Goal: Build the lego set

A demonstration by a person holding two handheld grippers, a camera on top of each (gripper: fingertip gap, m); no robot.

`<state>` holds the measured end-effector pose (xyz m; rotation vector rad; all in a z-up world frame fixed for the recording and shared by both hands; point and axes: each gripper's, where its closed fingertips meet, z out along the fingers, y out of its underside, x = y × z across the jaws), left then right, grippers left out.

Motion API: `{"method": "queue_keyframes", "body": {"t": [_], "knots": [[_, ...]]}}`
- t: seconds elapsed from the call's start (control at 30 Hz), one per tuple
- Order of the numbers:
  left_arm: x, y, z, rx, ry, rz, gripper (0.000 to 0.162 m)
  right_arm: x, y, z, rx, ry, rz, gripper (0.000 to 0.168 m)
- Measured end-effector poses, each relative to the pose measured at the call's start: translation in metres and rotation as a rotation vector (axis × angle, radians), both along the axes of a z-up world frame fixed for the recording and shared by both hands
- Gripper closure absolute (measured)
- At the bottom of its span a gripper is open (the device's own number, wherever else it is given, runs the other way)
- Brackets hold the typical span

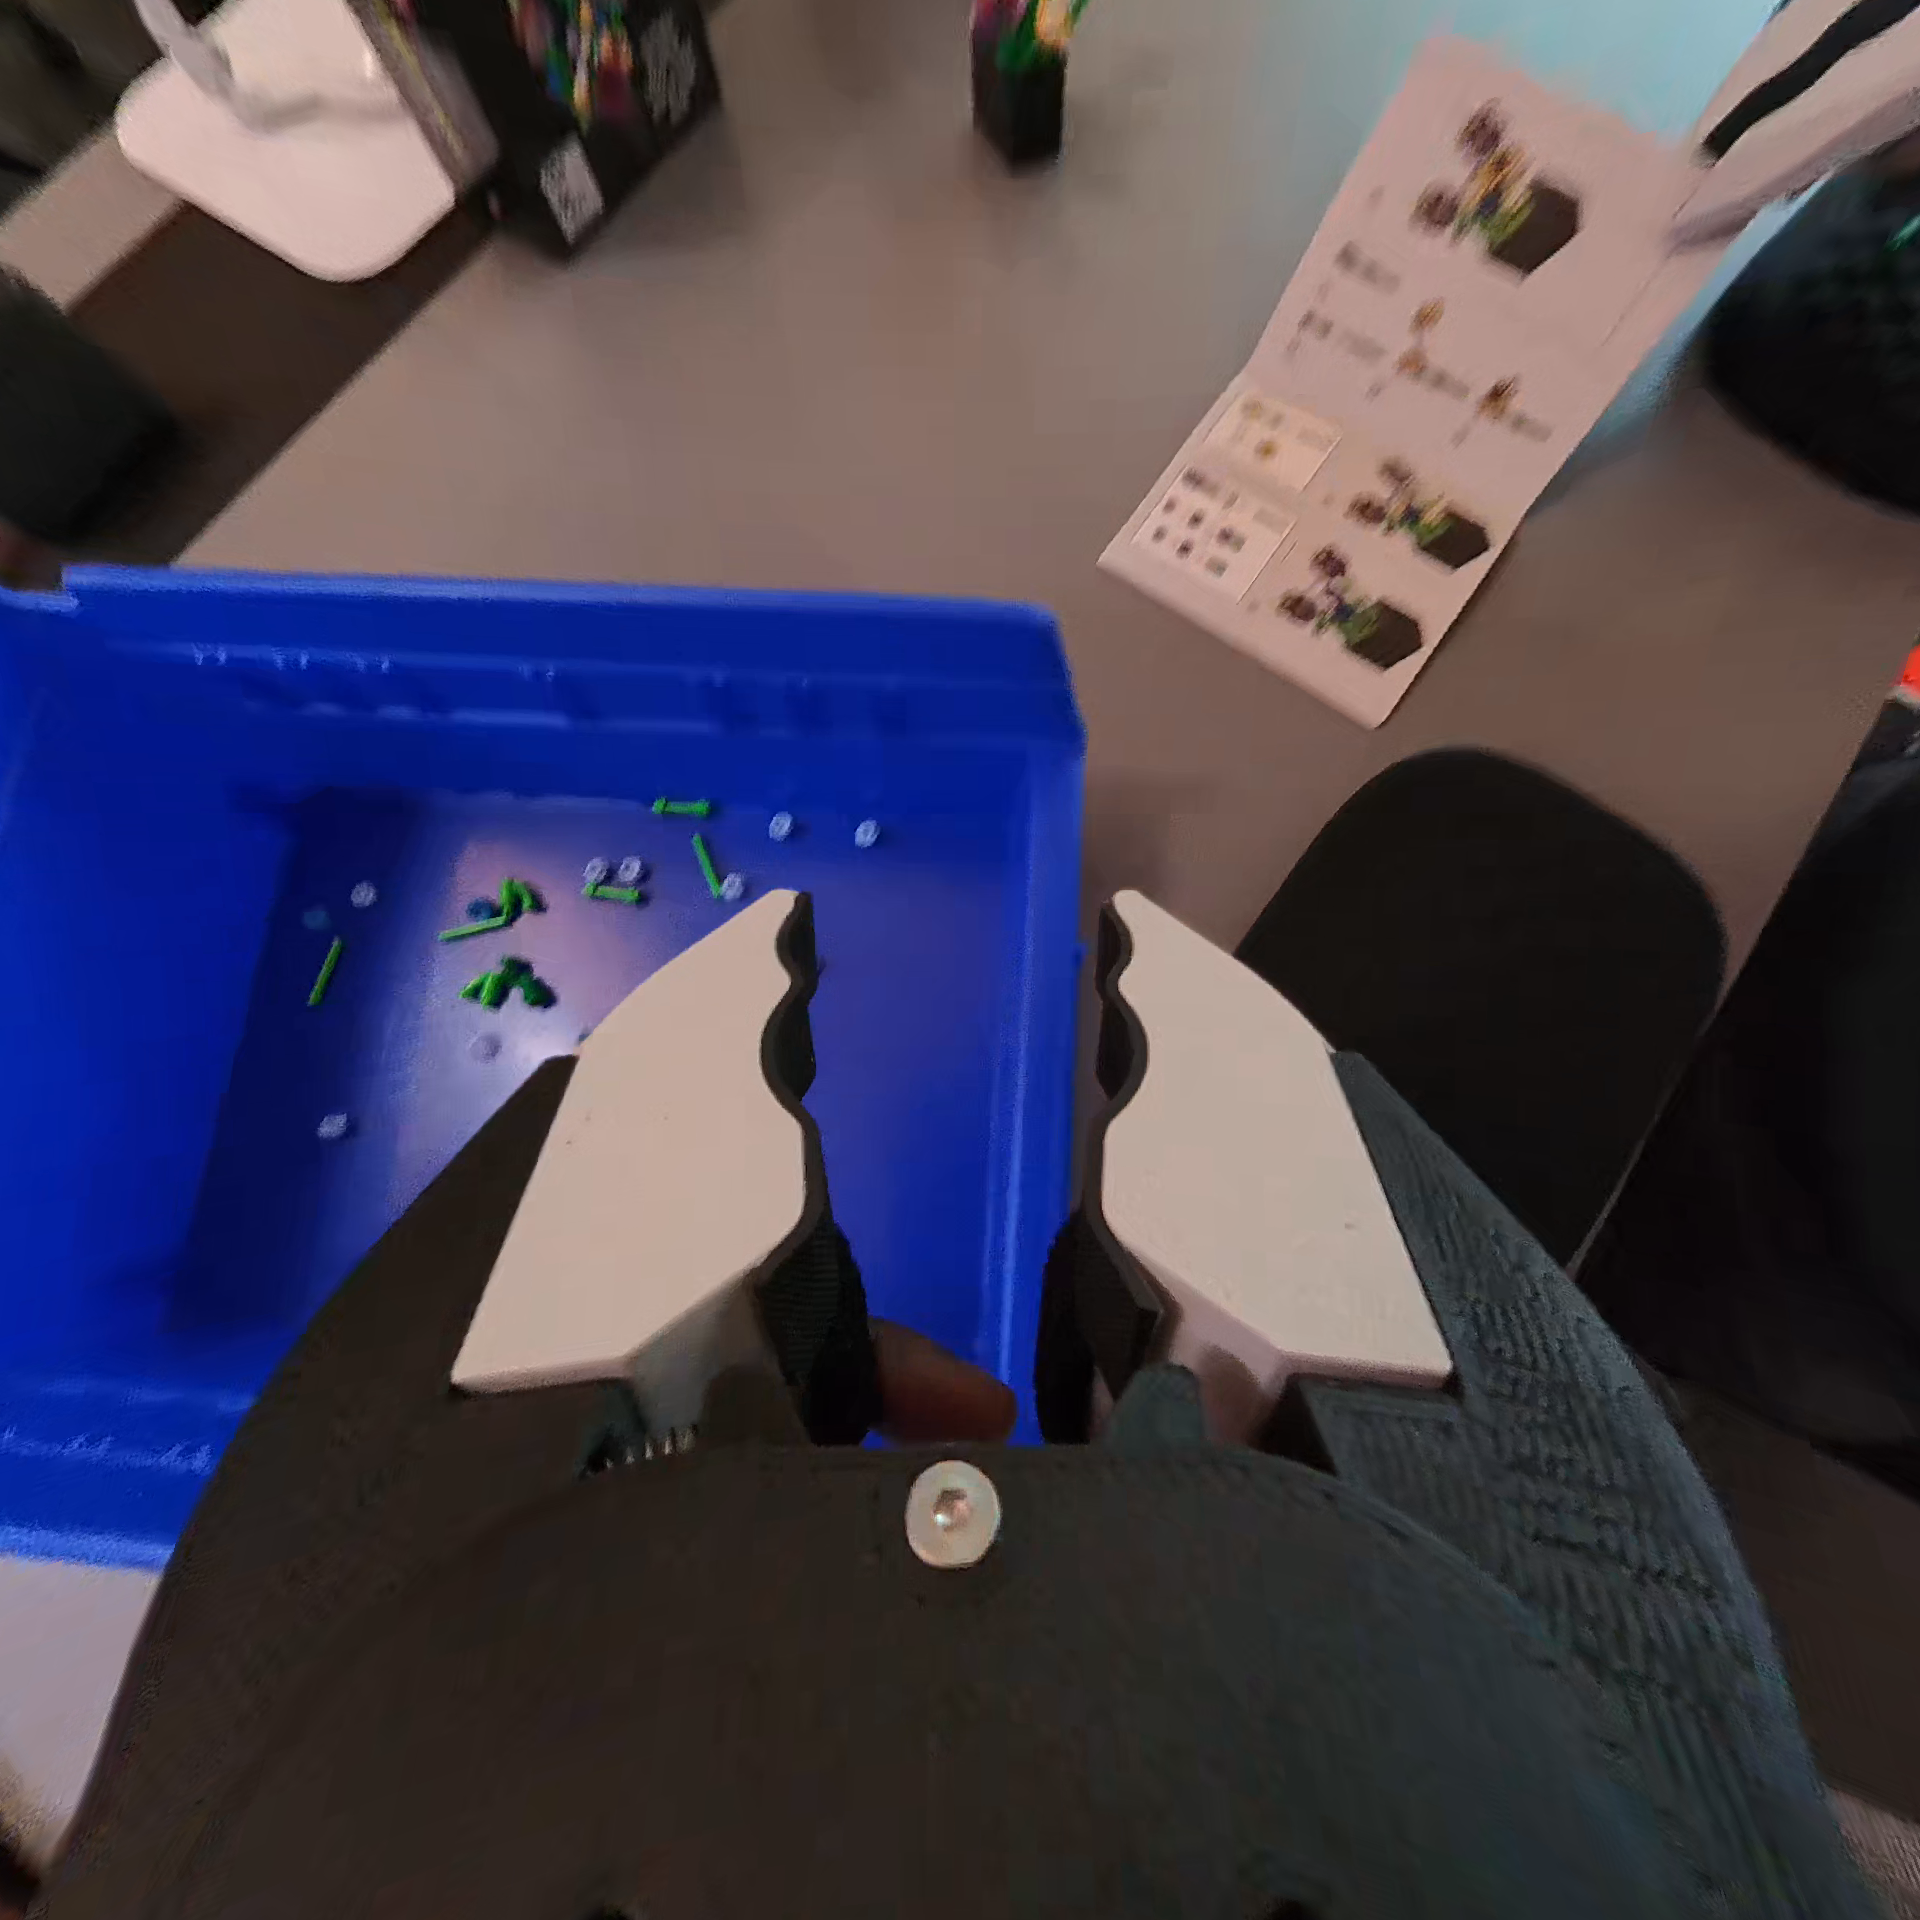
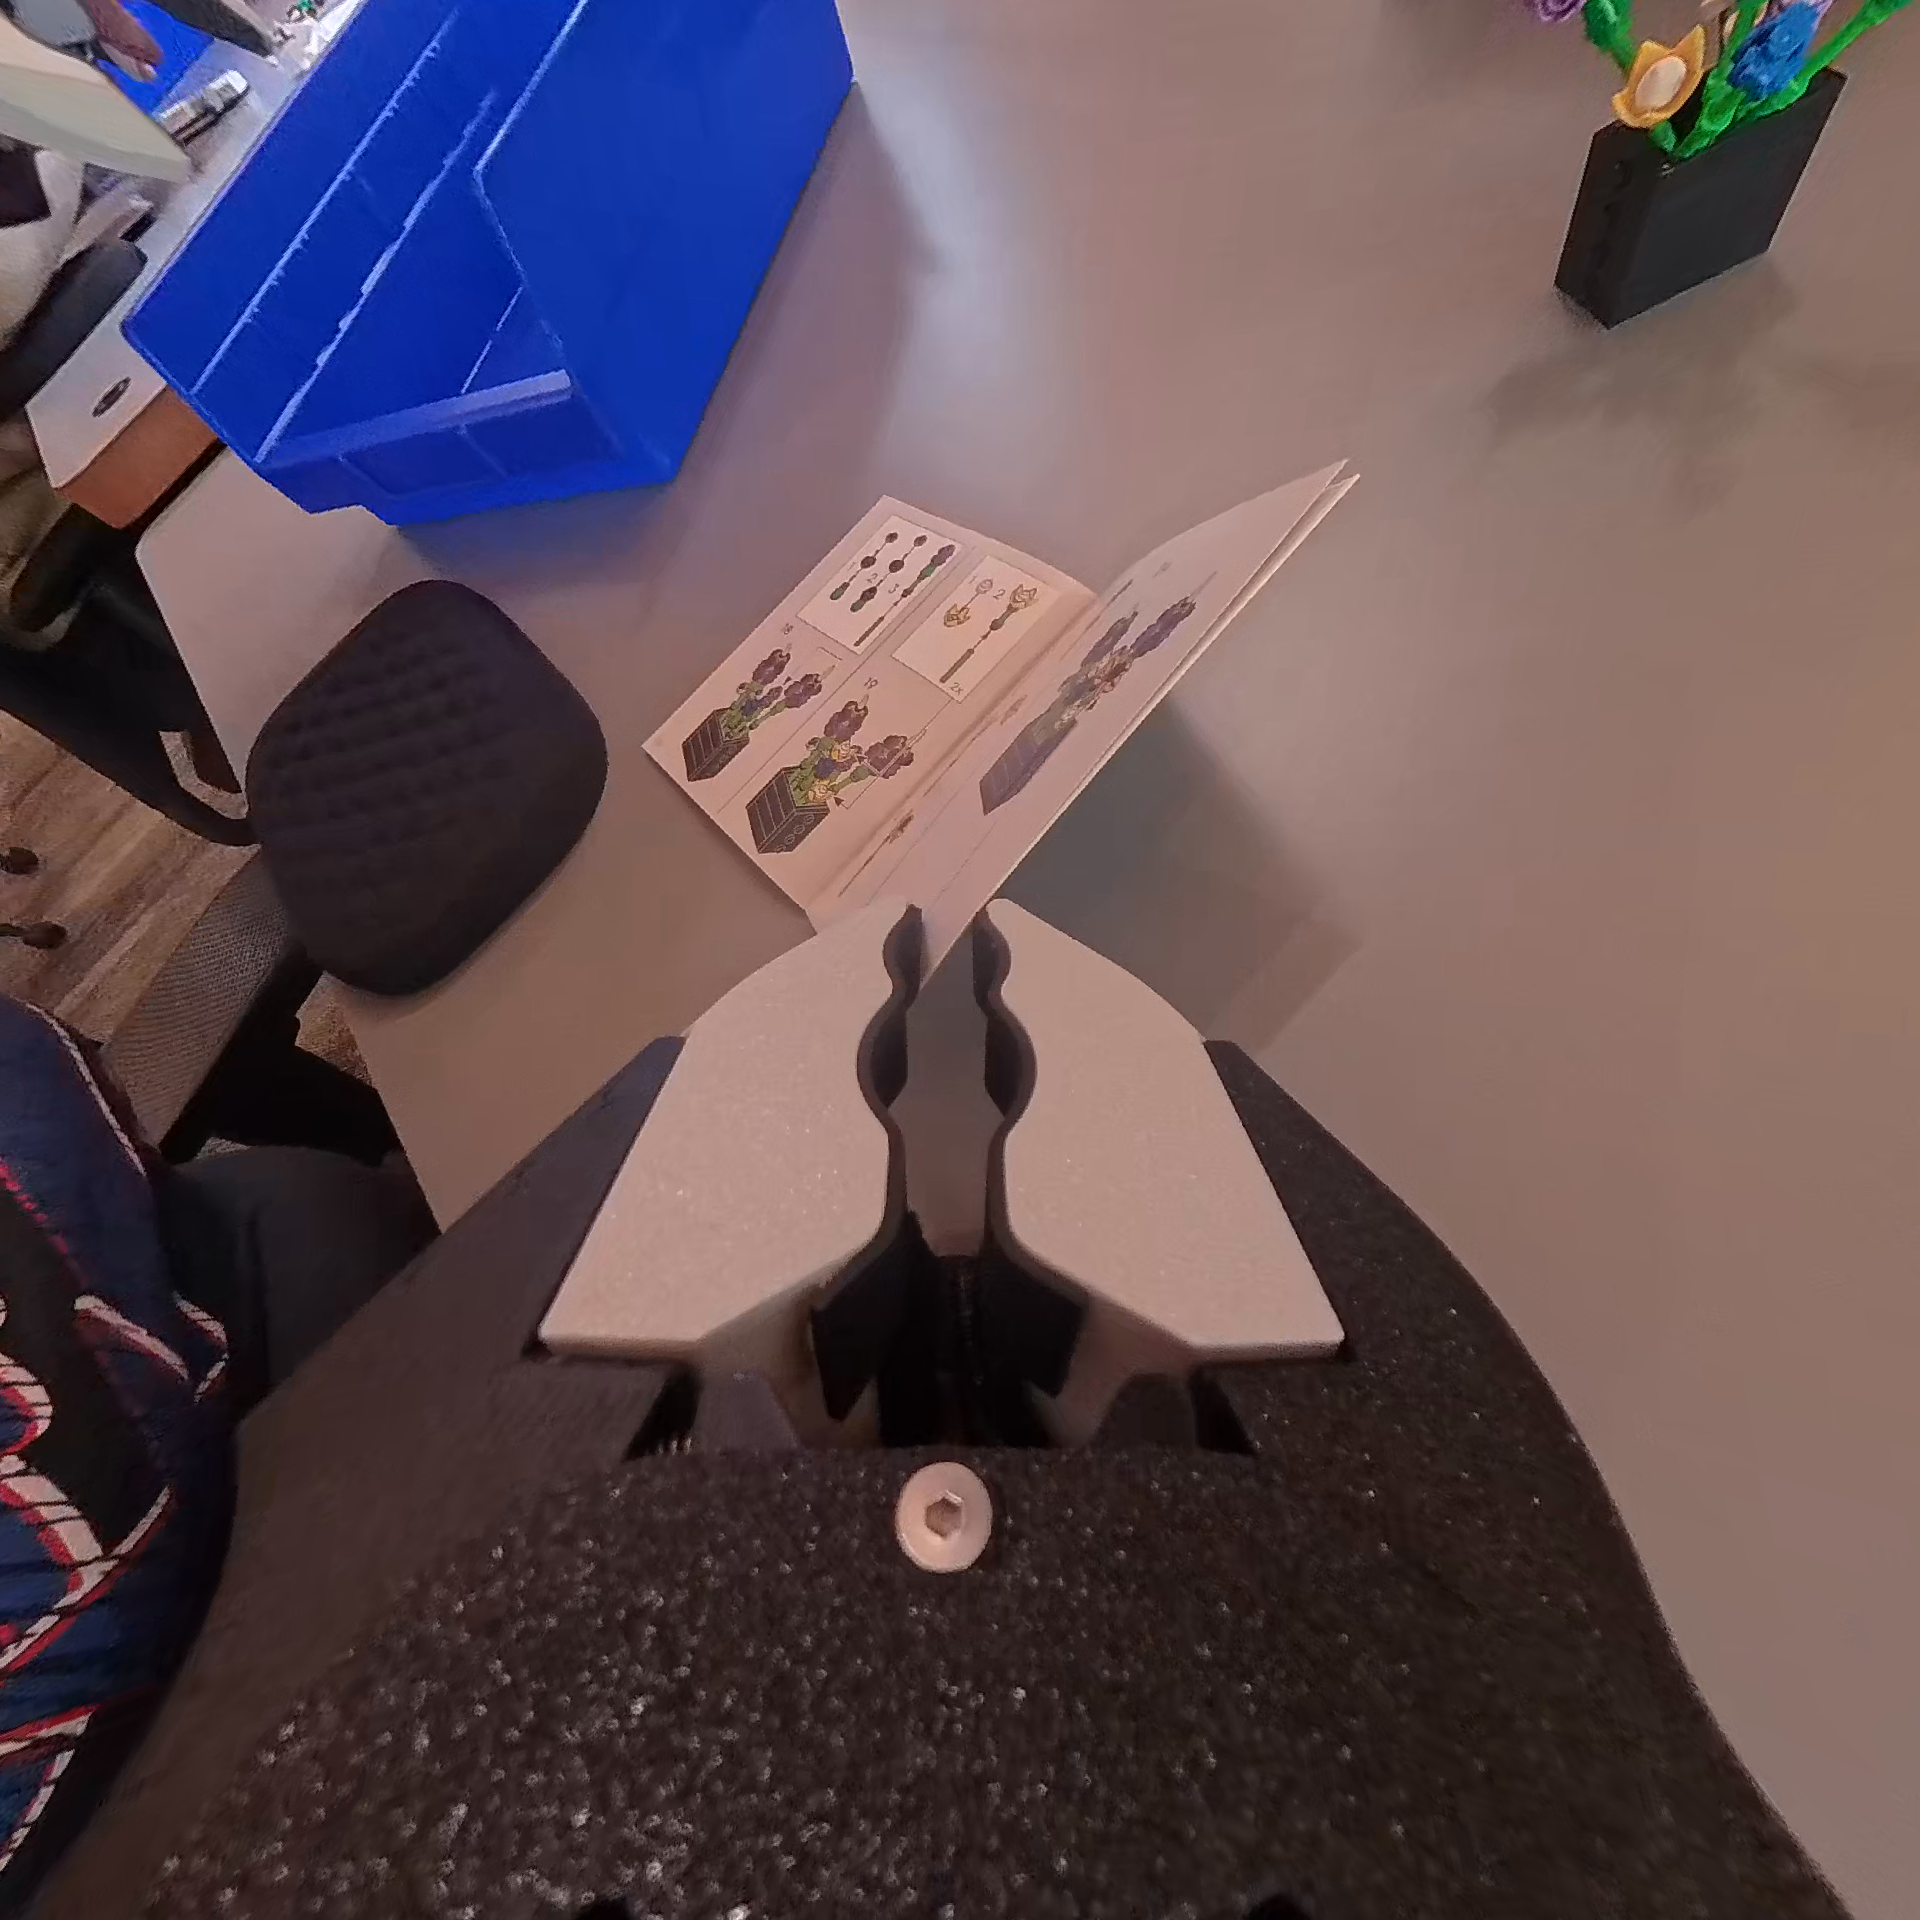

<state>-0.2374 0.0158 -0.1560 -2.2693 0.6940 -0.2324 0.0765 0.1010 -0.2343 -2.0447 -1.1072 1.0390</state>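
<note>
A blue bin [image 1: 582,623] holds several small green stems [image 1: 499,935] and pale round studs [image 1: 779,828] on its floor. My left gripper [image 1: 956,914] is open and empty, hovering over the bin's right wall. The instruction booklet [image 2: 862,707] lies open on the grey table, and it also shows in the left wrist view [image 1: 1351,447]. My right gripper [image 2: 951,925] is shut on the near corner of one booklet page [image 2: 1143,686] and holds it lifted and slanted. A black lego pot with flowers [image 2: 1704,197] stands at the far right, and it also shows in the left wrist view [image 1: 1023,94].
A black printed box [image 1: 582,104] and a white stand [image 1: 301,156] sit at the table's far side. A black chair back [image 1: 1486,966] stands by the near table edge, also in the right wrist view [image 2: 416,779]. The bin [image 2: 499,260] is left of the booklet. Across from one pair of fingers to the other is roughly 35 centimeters.
</note>
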Motion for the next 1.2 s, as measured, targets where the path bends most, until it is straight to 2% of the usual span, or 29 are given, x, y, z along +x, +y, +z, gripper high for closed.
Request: {"method": "queue_keyframes", "body": {"t": [0.13,0.3,0.47,0.6,0.73,0.9,0.97,1.07,1.2], "knots": [[-0.028,0.001,-0.025,-0.174,0.085,-0.002,0.11,0.003,-0.002,0.0,0.0,0.003,0.001,0.159],[-0.059,0.008,-0.054,-0.329,0.248,-0.026,0.125,0.006,-0.002,-0.001,0.012,0.01,-0.002,0.157],[-0.09,0.014,-0.089,-0.527,0.432,-0.081,0.126,0.006,-0.003,0.003,0.044,0.028,0.005,0.154],[-0.099,0.017,-0.114,-0.578,0.502,-0.206,0.131,0.008,0.0,0.011,0.075,0.05,-0.001,0.152],[-0.102,0.015,-0.123,-0.601,0.549,-0.281,0.134,0.012,0.005,0.018,0.104,0.065,-0.014,0.152],[-0.102,0.017,-0.126,-0.596,0.564,-0.286,0.14,0.013,0.007,0.021,0.119,0.075,-0.022,0.152],[-0.1,0.015,-0.127,-0.608,0.547,-0.287,0.148,0.014,0.007,0.02,0.118,0.072,-0.023,0.152],[-0.1,0.015,-0.127,-0.616,0.549,-0.28,0.148,0.014,0.005,0.018,0.119,0.07,-0.021,0.152],[-0.096,0.023,-0.117,-0.519,0.545,-0.232,0.149,0.011,0.005,0.024,0.143,0.089,-0.01,0.152]]}}
